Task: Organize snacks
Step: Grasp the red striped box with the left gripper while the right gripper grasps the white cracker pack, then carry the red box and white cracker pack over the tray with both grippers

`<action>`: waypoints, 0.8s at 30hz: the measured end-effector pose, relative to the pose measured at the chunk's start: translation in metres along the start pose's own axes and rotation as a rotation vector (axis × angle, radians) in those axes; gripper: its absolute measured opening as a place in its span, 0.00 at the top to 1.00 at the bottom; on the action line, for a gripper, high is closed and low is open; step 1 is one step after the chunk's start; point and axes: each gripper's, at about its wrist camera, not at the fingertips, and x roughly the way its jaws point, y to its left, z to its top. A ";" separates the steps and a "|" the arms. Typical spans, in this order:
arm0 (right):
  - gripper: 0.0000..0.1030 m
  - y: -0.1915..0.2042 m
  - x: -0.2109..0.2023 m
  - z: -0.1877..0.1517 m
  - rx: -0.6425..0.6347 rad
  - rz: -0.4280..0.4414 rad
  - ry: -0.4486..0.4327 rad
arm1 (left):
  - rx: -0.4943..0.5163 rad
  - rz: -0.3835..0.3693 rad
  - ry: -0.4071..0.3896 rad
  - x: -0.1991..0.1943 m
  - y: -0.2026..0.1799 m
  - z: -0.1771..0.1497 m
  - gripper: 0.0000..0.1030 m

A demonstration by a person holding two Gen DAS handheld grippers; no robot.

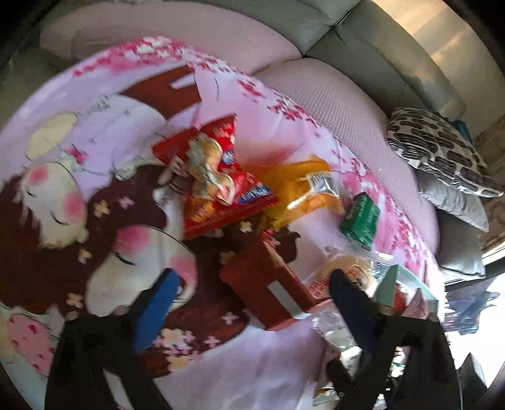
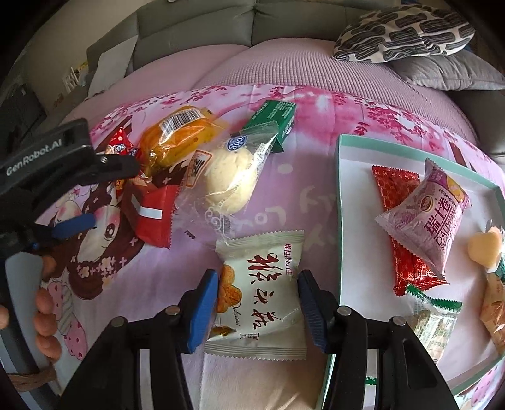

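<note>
Loose snacks lie on a pink cartoon blanket (image 2: 300, 202). In the right wrist view my right gripper (image 2: 257, 295) is open, its blue pads on either side of a white snack packet (image 2: 262, 290) with red characters. A clear-wrapped pale bun (image 2: 230, 176), a green box (image 2: 277, 121), a yellow packet (image 2: 180, 142) and a dark red packet (image 2: 151, 214) lie beyond. My left gripper (image 1: 252, 280) is open above the dark red packet (image 1: 268, 284); red cracker bags (image 1: 217, 176) lie farther on. It also shows at the left of the right wrist view (image 2: 75, 202).
A white tray with a teal rim (image 2: 339, 220) at the right holds a pink packet (image 2: 432, 214), a red packet (image 2: 397, 202) and other snacks. A grey sofa back (image 2: 221, 28) and patterned cushion (image 2: 404, 31) lie behind.
</note>
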 end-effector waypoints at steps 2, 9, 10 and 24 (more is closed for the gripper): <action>0.46 0.000 0.000 0.000 0.005 0.003 0.001 | 0.002 0.001 0.018 0.005 -0.001 -0.002 0.32; 0.47 -0.001 -0.001 -0.001 0.013 0.007 0.003 | -0.002 -0.042 0.048 0.013 -0.004 -0.007 0.56; 0.47 -0.001 -0.001 -0.001 0.013 0.007 0.003 | 0.000 -0.045 0.050 0.014 -0.004 -0.007 0.58; 0.47 -0.003 -0.023 0.002 0.031 0.031 -0.038 | 0.033 -0.064 -0.020 -0.015 -0.016 -0.008 0.60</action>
